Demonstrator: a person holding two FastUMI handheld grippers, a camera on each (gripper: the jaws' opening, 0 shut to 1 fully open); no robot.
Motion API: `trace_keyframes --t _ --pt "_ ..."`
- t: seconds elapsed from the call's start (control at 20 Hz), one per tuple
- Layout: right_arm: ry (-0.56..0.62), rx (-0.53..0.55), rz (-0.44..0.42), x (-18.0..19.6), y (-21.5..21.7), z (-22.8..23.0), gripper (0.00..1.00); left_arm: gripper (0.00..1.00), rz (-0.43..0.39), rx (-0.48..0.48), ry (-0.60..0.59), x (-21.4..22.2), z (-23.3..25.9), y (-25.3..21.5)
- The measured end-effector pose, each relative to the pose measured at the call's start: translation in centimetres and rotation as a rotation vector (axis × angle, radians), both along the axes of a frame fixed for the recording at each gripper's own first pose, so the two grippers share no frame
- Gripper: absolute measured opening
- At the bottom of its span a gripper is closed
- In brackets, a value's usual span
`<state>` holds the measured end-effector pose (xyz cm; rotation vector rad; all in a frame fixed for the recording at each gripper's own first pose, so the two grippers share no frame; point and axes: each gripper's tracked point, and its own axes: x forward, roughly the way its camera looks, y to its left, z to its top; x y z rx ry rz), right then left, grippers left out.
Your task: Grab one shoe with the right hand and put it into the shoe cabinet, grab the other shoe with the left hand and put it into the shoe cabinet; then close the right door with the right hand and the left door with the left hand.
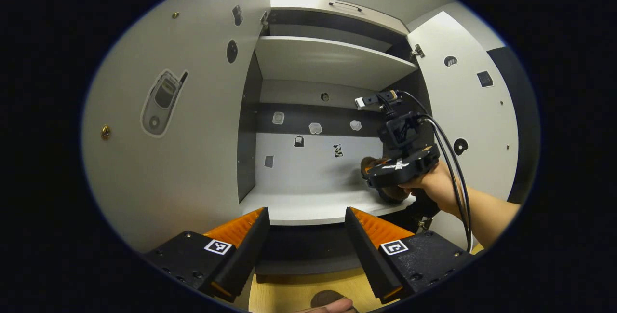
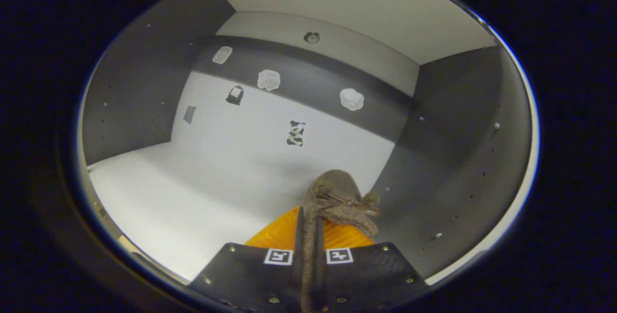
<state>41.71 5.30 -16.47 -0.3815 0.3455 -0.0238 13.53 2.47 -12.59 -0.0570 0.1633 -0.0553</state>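
Observation:
In the right gripper view, my right gripper (image 2: pixel 304 219) is shut on a brown suede shoe (image 2: pixel 340 192), pinching its thin edge. The shoe's toe points to the back right corner, low over the white shelf (image 2: pixel 193 197). In the left gripper view, the right gripper (image 1: pixel 397 166), held by a hand (image 1: pixel 436 185), reaches into the shoe cabinet (image 1: pixel 328 62) at the shelf's right end, with the shoe (image 1: pixel 371 163) partly hidden behind it. My left gripper (image 1: pixel 307 228) hangs open in front of the cabinet with nothing between its fingers. A second brown shoe (image 1: pixel 325 297) peeks in on the wooden floor below.
Both cabinet doors stand open: the left door (image 1: pixel 183 134) swung out on the left, the right door (image 1: pixel 467 110) on the right. A white upper shelf (image 1: pixel 332 60) spans the cabinet. Cables (image 1: pixel 453 168) trail from the right gripper. The dark side wall (image 2: pixel 458 158) is close beside the shoe.

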Motion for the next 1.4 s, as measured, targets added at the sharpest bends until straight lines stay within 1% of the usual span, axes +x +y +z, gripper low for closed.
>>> trace_keyframes --t 0.05,0.1,0.15,0.25,0.3,0.35,0.45,0.6,0.7,0.8,0.85,0.9,0.95,1.05,1.1,1.15,1.2,1.25,1.3,1.4 --pt "0.002 -0.003 0.006 0.3 0.1 -0.2 0.21 0.96 0.002 0.002 0.006 0.1 -0.3 -0.2" --pt "0.015 0.012 0.025 -0.1 0.6 -0.5 0.34 0.96 -0.005 0.001 0.016 0.2 -0.5 -0.5" --pt "0.025 0.038 0.028 -0.5 1.1 -0.6 0.6 0.96 -0.014 -0.006 0.024 0.1 -0.7 -0.8" --pt "0.025 0.1 0.014 -1.2 1.5 -0.3 0.97 0.96 -0.022 -0.02 0.03 0.0 -0.8 -1.0" --pt "0.035 0.141 0.025 -2.1 2.3 -0.1 0.99 0.96 -0.013 -0.016 0.028 -0.1 -0.6 -0.8" --pt "0.028 0.159 0.035 -2.8 2.8 0.3 0.98 0.96 0.002 -0.01 0.023 -0.2 -0.5 -0.4" --pt "-0.019 0.118 0.024 -3.7 2.2 1.4 0.98 0.96 0.025 -0.01 0.008 -0.5 0.0 -0.1" --pt "-0.082 0.08 0.043 -7.0 1.9 2.5 0.99 0.96 0.048 0.012 0.005 -1.2 0.2 0.4" --pt "-0.14 0.083 0.072 -9.9 1.8 3.2 0.98 0.96 0.066 0.024 0.005 -1.9 0.5 0.5" --pt "-0.183 0.132 0.097 -13.3 1.6 4.1 0.99 0.96 0.067 0.026 0.0 -2.4 0.9 0.1" --pt "-0.194 0.162 0.106 -14.9 1.4 4.4 0.98 0.96 0.082 0.025 0.003 -2.7 0.8 0.4" --pt "-0.204 0.187 0.106 -16.6 1.1 4.6 0.99 0.96 0.093 0.022 0.003 -3.2 0.8 0.5" --pt "-0.22 0.195 0.102 -18.2 0.5 4.9 0.98 0.96 0.093 0.025 0.006 -3.9 0.8 0.4" --pt "-0.276 0.21 0.086 -21.3 -0.7 5.9 0.97 0.96 0.103 0.029 -0.015 -5.3 0.6 0.6" --pt "-0.305 0.218 0.076 -23.0 -1.3 6.5 0.98 0.96 0.118 0.03 -0.026 -5.9 0.3 0.9" --pt "-0.328 0.235 0.065 -24.7 -1.6 7.1 0.98 0.92 0.129 0.038 -0.017 -6.7 -0.8 1.1" --pt "-0.345 0.257 0.063 -26.4 -1.7 7.7 0.98 0.96 0.137 0.051 0.008 -7.4 -2.1 1.0" --pt "-0.353 0.281 0.064 -27.9 -1.6 8.2 0.98 0.96 0.15 0.068 0.025 -8.1 -3.2 1.2" --pt "-0.356 0.298 0.066 -29.4 -1.4 8.7 0.99 0.96 0.147 0.084 0.043 -8.7 -4.3 0.8" --pt "-0.359 0.326 0.07 -32.5 -1.0 9.8 0.98 0.96 0.124 0.088 0.099 -10.1 -7.2 -0.3"
